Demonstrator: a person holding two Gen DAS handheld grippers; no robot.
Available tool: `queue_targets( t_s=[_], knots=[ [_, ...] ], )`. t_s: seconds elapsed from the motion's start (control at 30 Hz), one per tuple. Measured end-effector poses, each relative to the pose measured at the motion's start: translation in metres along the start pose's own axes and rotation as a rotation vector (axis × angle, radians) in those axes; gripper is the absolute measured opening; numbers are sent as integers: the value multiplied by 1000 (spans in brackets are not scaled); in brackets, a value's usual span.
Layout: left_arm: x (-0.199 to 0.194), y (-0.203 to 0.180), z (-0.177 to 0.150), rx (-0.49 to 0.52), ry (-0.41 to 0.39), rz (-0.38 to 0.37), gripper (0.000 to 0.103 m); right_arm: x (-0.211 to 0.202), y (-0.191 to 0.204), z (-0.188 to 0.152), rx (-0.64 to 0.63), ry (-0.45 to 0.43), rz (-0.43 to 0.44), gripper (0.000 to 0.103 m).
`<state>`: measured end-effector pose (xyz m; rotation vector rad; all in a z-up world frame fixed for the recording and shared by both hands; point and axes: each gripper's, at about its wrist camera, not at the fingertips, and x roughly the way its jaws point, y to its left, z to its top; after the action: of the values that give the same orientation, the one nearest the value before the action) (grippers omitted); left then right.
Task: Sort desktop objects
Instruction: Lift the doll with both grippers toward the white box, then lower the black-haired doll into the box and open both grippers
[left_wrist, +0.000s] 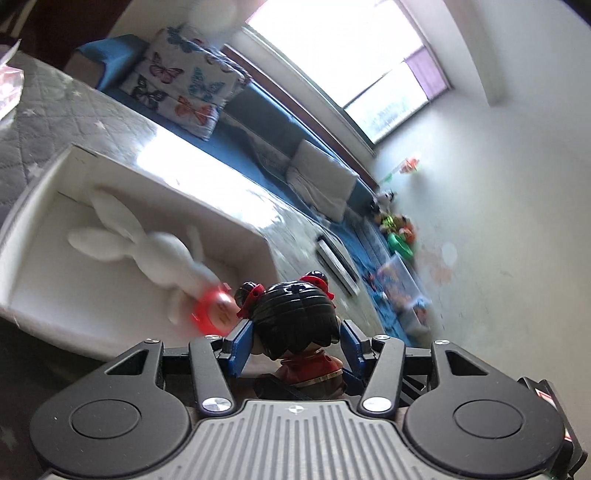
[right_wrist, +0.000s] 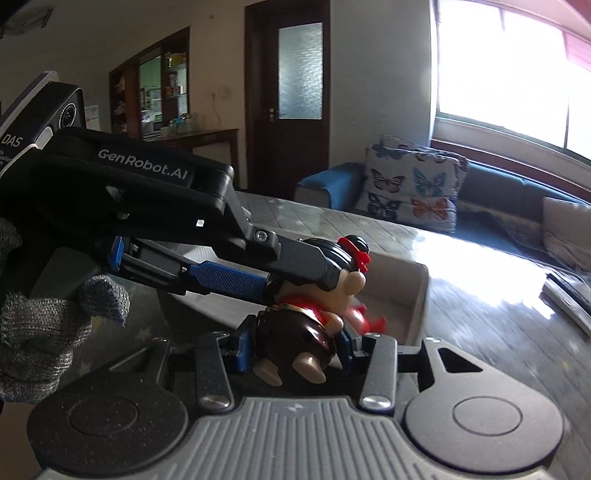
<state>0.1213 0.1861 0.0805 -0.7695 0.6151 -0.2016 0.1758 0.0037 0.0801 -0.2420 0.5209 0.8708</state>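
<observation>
Nearest the lens in both wrist views sits the ribbed grey housing with two round black discs, and just beyond it a small doll (left_wrist: 295, 325) of glossy hard plastic. The left hand-held gripper (left_wrist: 295, 343) is clamped on the doll's head, its blue textured pads (left_wrist: 240, 343) pressing either side of the shiny black hair with its red-tied buns. The right hand-held gripper (right_wrist: 293, 345) is closed on the doll's lower body, the dark brown rounded skirt, with pale feet sticking out toward the camera. From the right wrist view the left hand-held gripper reaches in from the left, held by a grey knitted glove (right_wrist: 40, 325).

The doll is held in the air over the near edge of a white rectangular box (left_wrist: 40, 206) with smooth matte walls. Inside the box lies a soft white plush rabbit (left_wrist: 147, 251) with long ears, a round red piece (left_wrist: 214, 310) at its lower end.

The box stands on a bench (right_wrist: 480, 295) covered by a quilted grey cloth under a glossy, reflective sheet. Behind it runs a dark blue sofa (right_wrist: 498, 192) with a butterfly-print cushion (right_wrist: 410, 184), beneath bright windows; a dark wooden door (right_wrist: 291, 96) stands further back.
</observation>
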Motion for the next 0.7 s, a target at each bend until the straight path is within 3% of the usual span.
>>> queue_targets(
  t_s=[0.37, 0.7],
  knots=[
    [15, 62, 49, -81, -39, 79, 55, 89, 1, 35, -9, 82, 104, 44],
    [38, 103, 61, -144, -23, 169, 55, 146, -4, 29, 39, 193, 181, 44]
  ],
)
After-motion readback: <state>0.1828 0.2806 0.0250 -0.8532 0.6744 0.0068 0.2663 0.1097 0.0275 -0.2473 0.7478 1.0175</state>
